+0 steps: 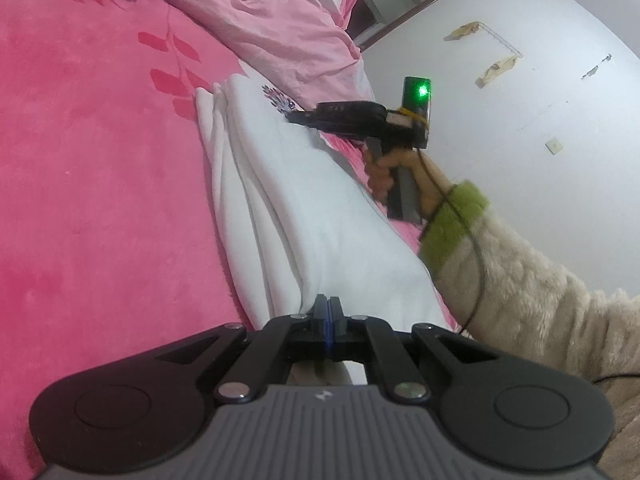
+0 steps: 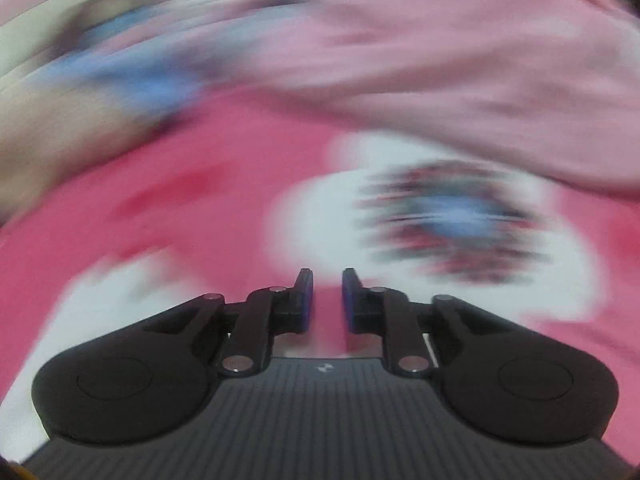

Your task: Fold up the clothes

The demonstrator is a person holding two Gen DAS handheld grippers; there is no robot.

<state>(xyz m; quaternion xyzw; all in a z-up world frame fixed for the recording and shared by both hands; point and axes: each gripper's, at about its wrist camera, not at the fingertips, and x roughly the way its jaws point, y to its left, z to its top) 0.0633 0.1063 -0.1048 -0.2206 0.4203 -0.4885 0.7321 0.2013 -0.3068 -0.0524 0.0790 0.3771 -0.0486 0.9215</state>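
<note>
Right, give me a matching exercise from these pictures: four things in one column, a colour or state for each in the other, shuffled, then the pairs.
Things:
1. left gripper
2. right gripper
3. folded garment
4. sleeve cuff

Colours or states:
A. green
B. white with a printed motif
C. jaws shut at the garment's near end
D. jaws slightly apart, nothing between them

Pairs: 1-C, 2-D, 3-B, 4-A
</note>
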